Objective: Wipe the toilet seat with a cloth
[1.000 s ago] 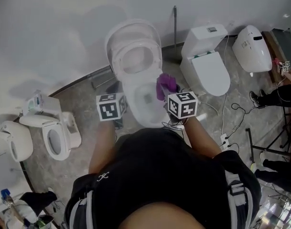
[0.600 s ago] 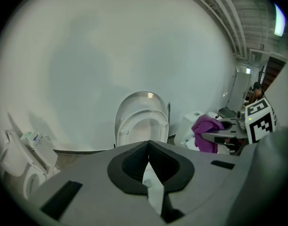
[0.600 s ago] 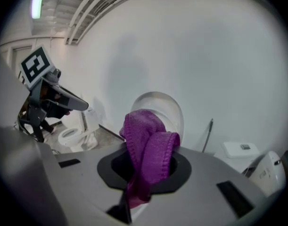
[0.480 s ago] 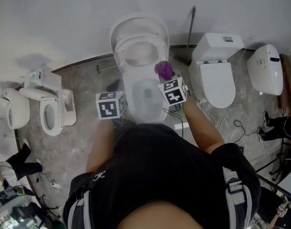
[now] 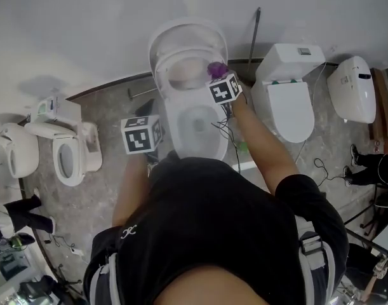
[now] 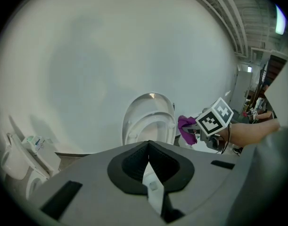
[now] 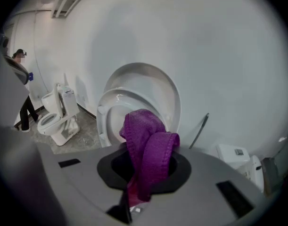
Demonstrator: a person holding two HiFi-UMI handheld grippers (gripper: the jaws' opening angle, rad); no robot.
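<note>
Head view, items as I log them from my station. Left gripper [image 6: 148, 154]: jaws pressed together with nothing between them, left of the toilet bowl [image 5: 195, 132]. Right gripper [image 7: 143, 171]: pinching a purple knitted cloth [image 7: 146, 142], which folds over above the jaws. The cloth sits at the right edge of the raised toilet seat [image 5: 163, 81]; I cannot confirm contact. Marker cube [image 5: 225, 89] on the right gripper: black-and-white square pattern. Neighbouring toilet tank [image 5: 289, 59], to the right: small plate on top, print too small to read.
</note>
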